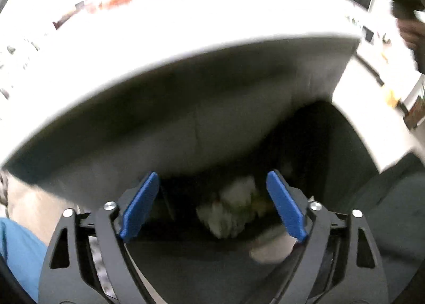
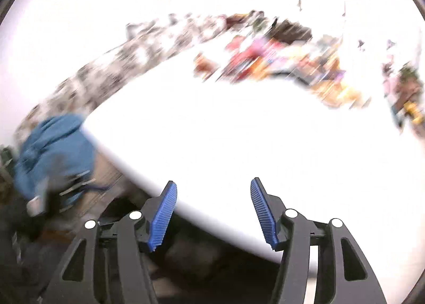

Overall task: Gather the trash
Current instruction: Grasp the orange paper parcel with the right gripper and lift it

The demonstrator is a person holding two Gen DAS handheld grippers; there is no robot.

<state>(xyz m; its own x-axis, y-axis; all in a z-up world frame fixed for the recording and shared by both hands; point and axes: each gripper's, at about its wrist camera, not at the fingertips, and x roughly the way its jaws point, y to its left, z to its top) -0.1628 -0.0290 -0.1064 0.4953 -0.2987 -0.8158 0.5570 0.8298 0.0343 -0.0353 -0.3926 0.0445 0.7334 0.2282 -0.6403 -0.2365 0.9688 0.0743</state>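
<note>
In the left wrist view my left gripper is open and empty, held just below the white table's edge. Beyond its blue pads lies crumpled whitish and greenish trash inside a dark bin, with a pale piece lower right. In the right wrist view my right gripper is open and empty above the bright white table. Both views are blurred.
A blurred pile of colourful items sits at the table's far side. A blue cloth hangs at the left by a patterned surface. A dark object and a hand show at the upper right.
</note>
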